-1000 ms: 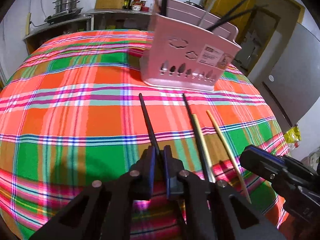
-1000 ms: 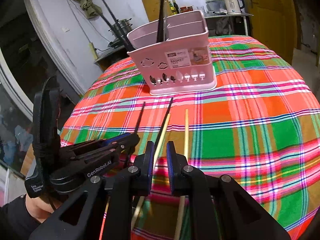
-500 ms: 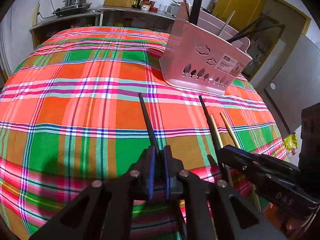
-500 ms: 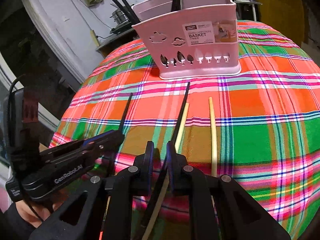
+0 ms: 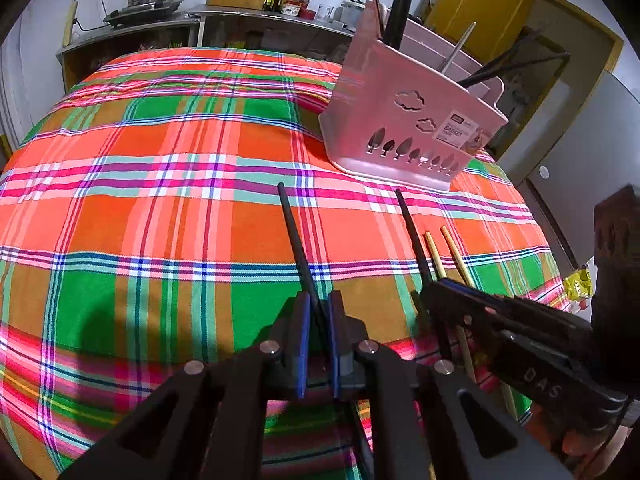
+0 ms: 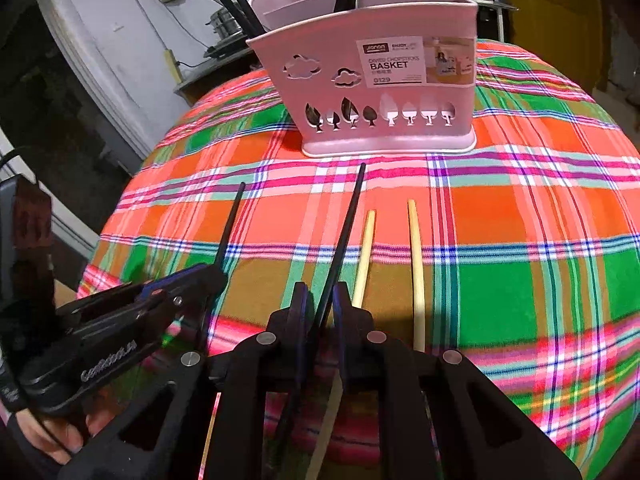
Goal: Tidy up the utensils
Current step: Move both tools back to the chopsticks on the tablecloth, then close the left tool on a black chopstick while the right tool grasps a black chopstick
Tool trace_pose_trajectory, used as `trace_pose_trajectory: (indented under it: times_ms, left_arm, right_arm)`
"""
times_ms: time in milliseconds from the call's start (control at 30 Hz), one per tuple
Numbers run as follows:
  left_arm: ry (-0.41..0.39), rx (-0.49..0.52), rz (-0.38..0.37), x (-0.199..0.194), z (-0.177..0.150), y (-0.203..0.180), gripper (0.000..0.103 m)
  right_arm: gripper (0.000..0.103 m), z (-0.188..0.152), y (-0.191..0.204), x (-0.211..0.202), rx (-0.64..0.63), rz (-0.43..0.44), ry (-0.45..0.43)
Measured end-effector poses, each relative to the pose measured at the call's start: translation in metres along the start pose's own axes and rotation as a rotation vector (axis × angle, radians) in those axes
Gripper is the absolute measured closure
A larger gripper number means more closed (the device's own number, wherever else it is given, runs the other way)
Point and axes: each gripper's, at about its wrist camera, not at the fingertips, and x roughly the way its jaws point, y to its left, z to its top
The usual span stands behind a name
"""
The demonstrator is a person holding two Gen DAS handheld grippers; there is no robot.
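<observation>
Indoors, kitchen: plaid tablecloth (image 5: 160, 216) covering round table. Left gripper (image 5: 318, 312) pinching black chopstick (image 5: 294, 236); right gripper (image 6: 320, 304) pinching second black chopstick (image 6: 346, 228), near edge. Pink basket (image 6: 384, 92) standing toward far edge.

Both grippers sit low and side by side, pointing forward. The left gripper (image 5: 318, 312) has its jaws pinched nearly together — so does the right gripper (image 6: 322, 306), each with a thin dark stick between the pads.
</observation>
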Motion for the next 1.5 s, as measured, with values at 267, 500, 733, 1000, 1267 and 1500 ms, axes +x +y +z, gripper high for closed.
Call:
trace_pose_trajectory:
  times_ms: [267, 500, 733, 1000, 1267, 1500]
  left_arm:
    - [0.015, 0.011, 0.027, 0.006, 0.008, -0.005, 0.093]
    - [0.031, -0.005, 0.026, 0.009, 0.014, -0.002, 0.093]
    - [0.036, 0.008, 0.037, 0.011, 0.017, -0.004, 0.094]
    - [0.020, 0.007, 0.024, 0.001, 0.020, -0.005, 0.095]
    - [-0.052, 0.035, -0.001, -0.035, 0.032, -0.013, 0.097]
    - [-0.117, 0.064, -0.026, -0.066, 0.044, -0.027, 0.097]
  right_arm:
    - [0.090, 0.010, 0.004, 0.008, 0.008, -0.048, 0.008]
    - [0.094, 0.017, 0.006, 0.014, 0.002, -0.076, 0.017]
    - [0.097, 0.019, 0.002, 0.013, 0.016, -0.044, 0.015]
    - [0.098, 0.016, 0.006, -0.003, 0.003, -0.002, -0.022]
    - [0.098, 0.024, 0.000, -0.035, 0.026, 0.049, -0.097]
    - [0.098, 0.034, 0.001, -0.066, 0.027, 0.070, -0.172]
